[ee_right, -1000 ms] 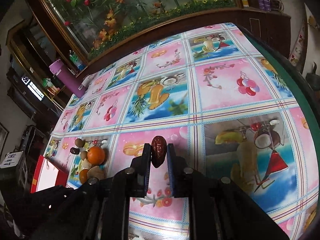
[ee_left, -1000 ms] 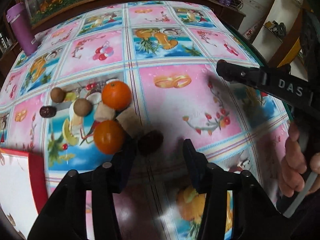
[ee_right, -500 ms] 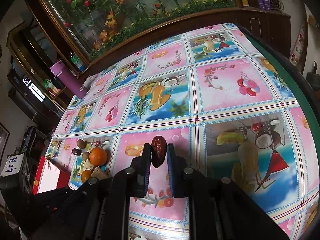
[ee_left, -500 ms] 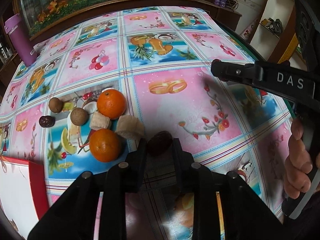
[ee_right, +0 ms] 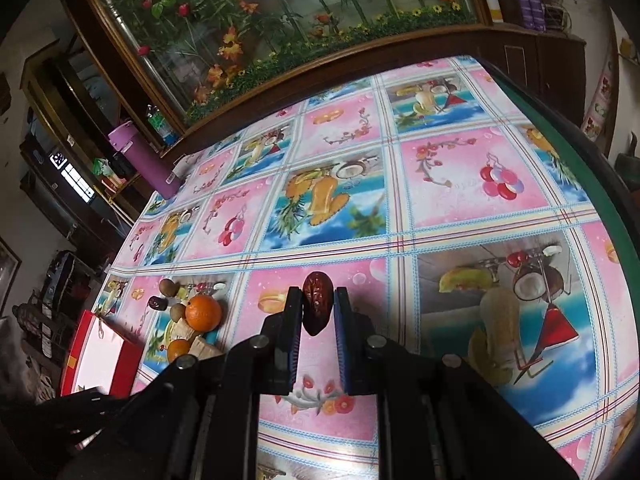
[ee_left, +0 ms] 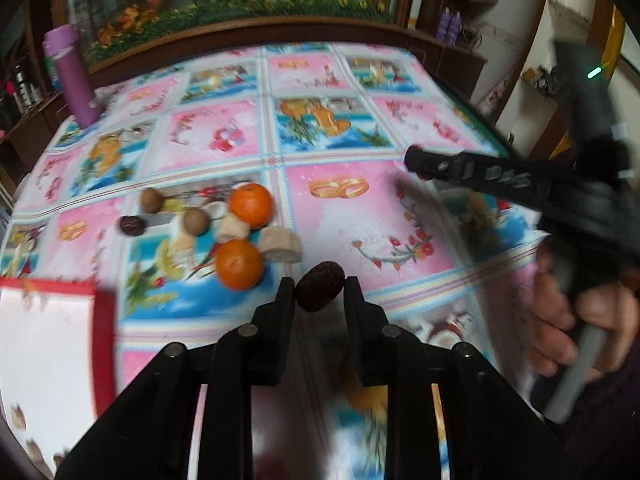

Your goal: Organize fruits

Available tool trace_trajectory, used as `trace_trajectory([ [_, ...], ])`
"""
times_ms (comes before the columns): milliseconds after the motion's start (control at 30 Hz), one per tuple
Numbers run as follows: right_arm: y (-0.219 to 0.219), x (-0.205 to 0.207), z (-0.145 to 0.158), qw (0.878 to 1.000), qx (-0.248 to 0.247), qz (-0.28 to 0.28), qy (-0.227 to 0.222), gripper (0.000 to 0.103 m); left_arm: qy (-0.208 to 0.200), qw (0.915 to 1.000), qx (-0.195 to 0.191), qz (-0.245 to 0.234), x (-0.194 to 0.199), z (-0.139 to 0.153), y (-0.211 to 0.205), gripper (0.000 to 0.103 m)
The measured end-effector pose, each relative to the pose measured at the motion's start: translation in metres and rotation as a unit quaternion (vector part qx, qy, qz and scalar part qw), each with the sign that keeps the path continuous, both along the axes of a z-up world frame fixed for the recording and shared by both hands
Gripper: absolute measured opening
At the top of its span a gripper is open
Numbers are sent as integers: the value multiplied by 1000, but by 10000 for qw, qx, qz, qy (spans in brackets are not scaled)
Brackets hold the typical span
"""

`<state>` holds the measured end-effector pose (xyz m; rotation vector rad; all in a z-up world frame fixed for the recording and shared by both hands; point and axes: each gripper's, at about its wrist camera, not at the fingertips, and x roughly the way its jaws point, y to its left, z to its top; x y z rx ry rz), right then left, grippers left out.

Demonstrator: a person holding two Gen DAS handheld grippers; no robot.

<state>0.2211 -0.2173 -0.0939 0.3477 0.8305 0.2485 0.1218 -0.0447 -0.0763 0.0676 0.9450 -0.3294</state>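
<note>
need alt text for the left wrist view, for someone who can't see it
The left gripper pinches a dark red date above a fruit-print tablecloth. To its left lie two oranges, brown round fruits, pale chunks and another date, near a red-rimmed box. At right, a hand holds the other gripper; the view is motion-blurred.

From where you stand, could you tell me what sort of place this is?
Probably a home dining or living room: a table under a glossy fruit-print tablecloth, a wood-framed cabinet of artificial flowers, and a purple flask.
</note>
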Motion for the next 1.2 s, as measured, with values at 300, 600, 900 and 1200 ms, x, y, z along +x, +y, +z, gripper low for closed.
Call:
trace_trajectory([
  [300, 67, -48, 8, 9967, 210, 676, -406, 13, -813, 9930, -65, 857, -86, 60, 87, 26],
  [600, 176, -128, 50, 9804, 256, 1665, -1017, 13, -1567, 9708, 150, 1812, -132, 89, 176, 27],
  [900, 260, -165, 46, 9631, -188, 2475, -1044, 13, -1500, 9541, 213, 2584, -149, 65, 249, 27],
  [1200, 295, -175, 22, 9596, -458, 2662, -789, 13, -1240, 9552, 137, 2682, -152, 41, 270, 27],
])
